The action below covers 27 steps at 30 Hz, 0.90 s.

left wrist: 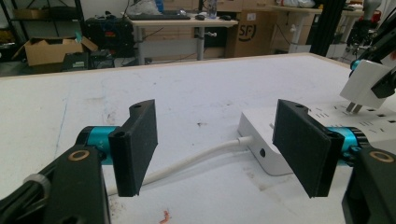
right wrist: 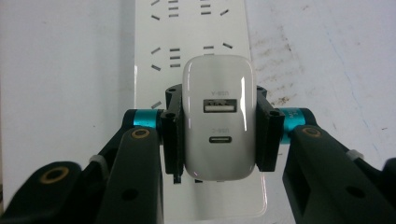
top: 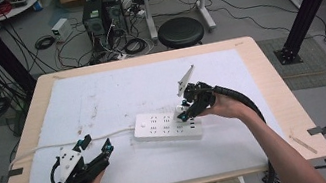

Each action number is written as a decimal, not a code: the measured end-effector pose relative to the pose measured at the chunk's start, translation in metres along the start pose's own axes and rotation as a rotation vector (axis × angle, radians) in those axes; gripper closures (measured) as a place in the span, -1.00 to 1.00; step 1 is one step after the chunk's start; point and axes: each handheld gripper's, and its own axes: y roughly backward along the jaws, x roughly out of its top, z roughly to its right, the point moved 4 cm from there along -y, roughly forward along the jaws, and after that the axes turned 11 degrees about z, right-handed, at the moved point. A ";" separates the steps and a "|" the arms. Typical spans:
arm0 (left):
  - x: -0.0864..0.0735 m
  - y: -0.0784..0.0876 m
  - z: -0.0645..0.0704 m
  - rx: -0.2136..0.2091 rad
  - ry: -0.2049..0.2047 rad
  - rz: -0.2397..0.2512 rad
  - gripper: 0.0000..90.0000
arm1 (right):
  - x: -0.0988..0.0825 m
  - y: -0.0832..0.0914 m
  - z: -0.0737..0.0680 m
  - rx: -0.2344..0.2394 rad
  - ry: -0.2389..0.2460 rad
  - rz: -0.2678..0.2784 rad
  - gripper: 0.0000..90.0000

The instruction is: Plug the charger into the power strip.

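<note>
Behind table (top: 270, 77), stool (top: 181, 31), cables (top: 128, 47)

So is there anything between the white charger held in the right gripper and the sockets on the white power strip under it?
Nothing visible does. The right gripper holds the white USB charger by its sides, and its metal prongs hang just above the white power strip, with only open air under them.

A power strip (top: 167, 126) lies on a mat (top: 116, 94) covering the bench (top: 270, 77), right of centre. Its cord (top: 83, 141) runs left across the mat. The right gripper (top: 187, 110) is above the strip's right part, clamping a charger (right wrist: 218, 119). The left gripper (top: 95, 145) sits near the front left, apart from the strip.
</note>
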 end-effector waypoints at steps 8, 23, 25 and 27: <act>-0.001 0.001 -0.001 -0.001 -0.001 -0.011 -0.31 | 0.009 -0.007 0.000 0.005 0.055 -0.053 0.41; -0.001 -0.001 0.001 -0.003 0.002 -0.011 -0.31 | 0.009 -0.009 0.006 0.031 0.032 -0.028 0.42; -0.001 0.000 0.001 -0.001 0.002 -0.010 -0.31 | 0.008 -0.009 0.006 0.033 0.033 -0.027 0.42; -0.001 0.000 0.001 -0.001 0.000 -0.010 -0.31 | 0.008 -0.009 0.003 0.027 0.074 -0.024 0.41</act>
